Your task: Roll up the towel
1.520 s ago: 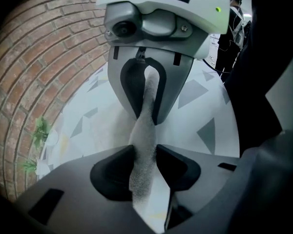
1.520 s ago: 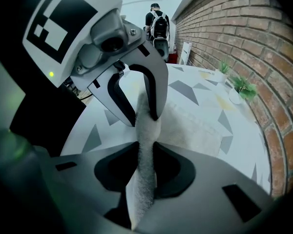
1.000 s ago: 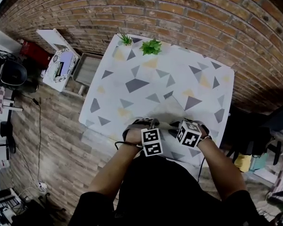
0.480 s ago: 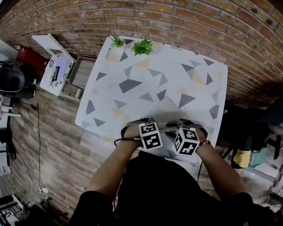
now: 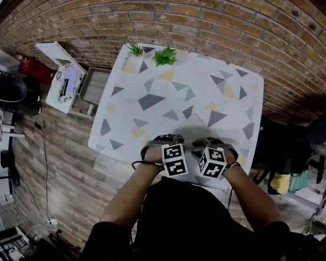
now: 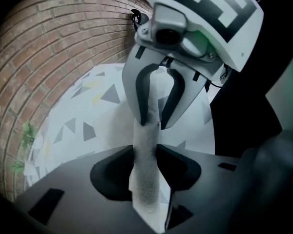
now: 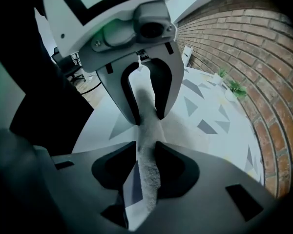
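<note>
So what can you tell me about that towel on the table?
The towel is pale grey with a nubbly terry look, lying at the near edge of the triangle-patterned table. Part of it is pinched up into a narrow upright fold that stands between the fingers of the left gripper and of the right gripper; the left fingers are opening, the right closing. The rest lies flat.

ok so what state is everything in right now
towel: near edge lifted between both grippers, rest lying flat
left gripper: on the towel, jaws opening
right gripper: on the towel, jaws closing
potted plants: upright
tablecloth: spread flat
</note>
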`<state>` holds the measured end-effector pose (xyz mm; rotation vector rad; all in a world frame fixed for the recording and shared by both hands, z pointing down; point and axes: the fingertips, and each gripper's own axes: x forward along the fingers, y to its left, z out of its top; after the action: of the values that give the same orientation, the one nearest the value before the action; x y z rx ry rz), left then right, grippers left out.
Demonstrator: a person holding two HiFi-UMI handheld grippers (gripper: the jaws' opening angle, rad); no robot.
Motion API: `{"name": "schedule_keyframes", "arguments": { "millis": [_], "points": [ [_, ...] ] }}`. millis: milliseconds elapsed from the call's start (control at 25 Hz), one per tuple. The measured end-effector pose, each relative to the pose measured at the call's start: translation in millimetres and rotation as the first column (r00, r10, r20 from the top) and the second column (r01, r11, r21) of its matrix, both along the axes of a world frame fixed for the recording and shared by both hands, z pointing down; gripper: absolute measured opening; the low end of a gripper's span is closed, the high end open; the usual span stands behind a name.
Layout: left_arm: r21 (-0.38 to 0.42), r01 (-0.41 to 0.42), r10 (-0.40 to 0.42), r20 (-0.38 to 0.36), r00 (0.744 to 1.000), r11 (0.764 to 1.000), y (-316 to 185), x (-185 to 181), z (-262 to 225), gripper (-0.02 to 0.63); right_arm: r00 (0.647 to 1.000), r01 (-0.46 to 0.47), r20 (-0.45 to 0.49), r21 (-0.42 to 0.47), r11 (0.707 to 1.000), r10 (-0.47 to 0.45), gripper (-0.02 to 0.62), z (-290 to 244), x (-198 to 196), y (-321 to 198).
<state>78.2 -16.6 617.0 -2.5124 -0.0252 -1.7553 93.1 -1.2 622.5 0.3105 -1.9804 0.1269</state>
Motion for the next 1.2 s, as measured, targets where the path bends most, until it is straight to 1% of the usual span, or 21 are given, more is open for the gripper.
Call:
{"name": "schedule_keyframes", "arguments": {
  "millis": [160, 280, 400, 560, 760, 920, 1000, 1080, 1200],
  "points": [
    [0.050, -0.030, 0.031, -0.022, 0.999, 0.998, -6.8, 4.4, -7.3, 0.163, 1.000, -0.010, -0.015, 0.000, 1.000, 0.010, 0.144, 3.4, 1.8, -12.4],
    [0.058, -0.057, 0.059, -0.041, 0.997, 0.997, -7.5, 10.0, -8.4, 0.163, 1.000, -0.018, -0.024, -0.007, 1.000, 0.017, 0.150, 5.4, 2.6, -20.7],
    [0.064, -0.087, 0.089, -0.034, 0.995, 0.994, -4.6, 12.4, -0.8, 0.164, 0.999, -0.029, -0.028, -0.015, 0.999, 0.029, 0.155, 6.9, 2.4, -26.2],
    [0.071, -0.086, 0.089, -0.035, 0.995, 0.994, -10.2, 14.2, 7.3, 0.164, 0.999, -0.038, -0.025, -0.013, 0.999, 0.037, 0.178, 2.9, 2.8, -31.6],
    [0.023, -0.062, 0.063, -0.052, 0.997, 0.998, -16.8, 14.4, 10.8, 0.163, 0.999, -0.041, -0.012, -0.001, 0.999, 0.041, 0.189, -5.2, 4.7, -26.5],
    [-0.054, -0.044, 0.041, -0.058, 0.997, 0.998, -21.2, 13.1, 9.9, 0.161, 0.997, -0.072, -0.019, -0.008, 0.997, 0.071, 0.204, 0.8, 9.8, -21.2],
    [-0.069, -0.041, 0.037, -0.064, 0.997, 0.997, -23.8, 13.4, 7.9, 0.161, 0.995, -0.091, -0.033, -0.003, 0.996, 0.091, 0.204, 6.5, 12.3, -23.0],
    [-0.040, -0.052, 0.050, -0.069, 0.996, 0.998, -28.3, 14.1, 4.5, 0.164, 0.993, -0.103, -0.049, 0.009, 0.995, 0.103, 0.201, 10.9, 14.2, -28.3],
    [0.022, -0.094, 0.095, -0.063, 0.994, 0.995, -31.4, 15.6, 0.3, 0.175, 0.993, -0.104, -0.056, 0.009, 0.995, 0.104, 0.170, 12.3, 15.0, -36.5]
  ]
}}
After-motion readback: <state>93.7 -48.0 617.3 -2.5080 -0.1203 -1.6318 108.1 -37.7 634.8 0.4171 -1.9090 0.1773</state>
